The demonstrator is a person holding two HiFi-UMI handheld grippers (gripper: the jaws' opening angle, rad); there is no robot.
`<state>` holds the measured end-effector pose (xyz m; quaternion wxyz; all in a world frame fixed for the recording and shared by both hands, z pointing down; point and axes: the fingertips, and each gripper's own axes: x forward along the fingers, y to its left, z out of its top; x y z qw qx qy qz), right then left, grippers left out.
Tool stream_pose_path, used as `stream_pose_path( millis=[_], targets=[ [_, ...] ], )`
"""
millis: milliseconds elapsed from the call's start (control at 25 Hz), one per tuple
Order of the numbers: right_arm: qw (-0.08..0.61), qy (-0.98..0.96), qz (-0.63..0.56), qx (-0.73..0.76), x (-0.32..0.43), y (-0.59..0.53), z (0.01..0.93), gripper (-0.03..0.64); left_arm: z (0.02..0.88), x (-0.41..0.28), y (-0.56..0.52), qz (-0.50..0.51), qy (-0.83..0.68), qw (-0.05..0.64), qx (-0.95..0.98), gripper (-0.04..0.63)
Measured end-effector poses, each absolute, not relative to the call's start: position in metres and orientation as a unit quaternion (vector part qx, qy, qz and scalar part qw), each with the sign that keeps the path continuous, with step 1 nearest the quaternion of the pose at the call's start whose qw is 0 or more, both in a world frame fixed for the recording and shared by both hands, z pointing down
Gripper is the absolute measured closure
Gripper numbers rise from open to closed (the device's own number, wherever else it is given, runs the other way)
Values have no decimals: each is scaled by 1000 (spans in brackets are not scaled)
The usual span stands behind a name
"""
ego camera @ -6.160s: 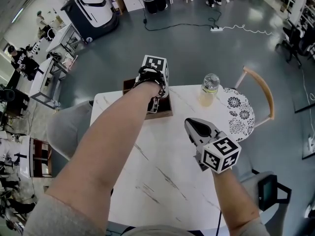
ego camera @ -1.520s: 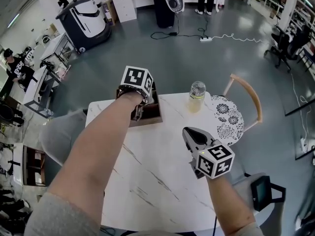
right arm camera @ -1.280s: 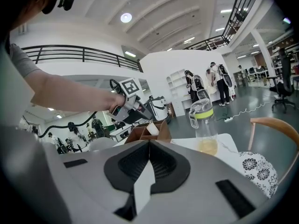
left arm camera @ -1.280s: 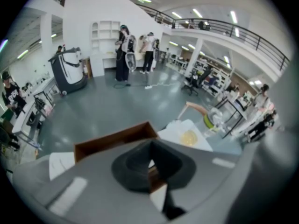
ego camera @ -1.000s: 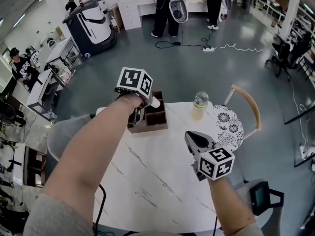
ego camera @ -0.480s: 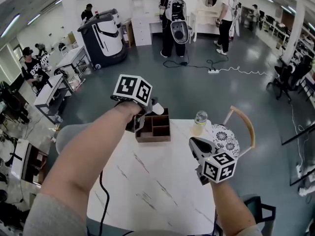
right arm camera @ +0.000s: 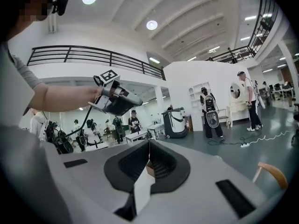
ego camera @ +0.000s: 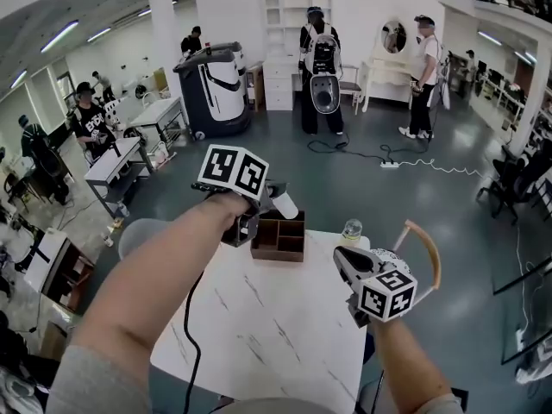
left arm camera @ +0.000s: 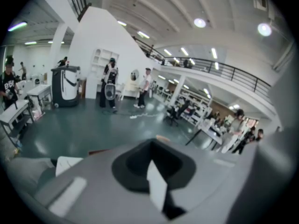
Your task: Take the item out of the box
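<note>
A white item [ego camera: 283, 203] is held at the tip of the left gripper [ego camera: 261, 198], in the air just above the far edge of the brown box [ego camera: 278, 241], clear of its compartments. In the head view its long axis runs from upper left to lower right, and the rounded free end points down and right, away from the gripper. The gripped end is covered by the gripper body. In the left gripper view the fingers [left arm camera: 133, 164] are seen clenched together, and the item itself cannot be made out there. The near left corner of the box is hidden behind the left gripper, and its compartments are too dark to be read. The right gripper [ego camera: 343, 257] is held over the right edge of the desk [ego camera: 259, 335], near the bottle [ego camera: 350, 231]. Its fingers [right arm camera: 166, 167] are closed with nothing between them.
</note>
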<state>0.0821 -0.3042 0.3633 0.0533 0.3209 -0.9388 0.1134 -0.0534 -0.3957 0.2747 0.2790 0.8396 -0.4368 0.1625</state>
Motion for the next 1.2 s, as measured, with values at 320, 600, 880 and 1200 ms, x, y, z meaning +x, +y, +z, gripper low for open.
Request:
stream_pose_path(
  millis=[320,600,880,1200],
  targets=[
    [52,-943,93,314,73,-276,330,607,218,-51,-342,120,-402,251,872,592],
    [30,-940,94,328,30,-247,300,607,184,-89,-292,97,-360,233,898,592],
    [14,-937,92,338,-7,-229,276,607,163,-130,-251,74,-329,216,916,591],
    [11,-937,81,339,-53,-214,259,607,148,-182,-213,49,-307,201,929,591]
  ],
)
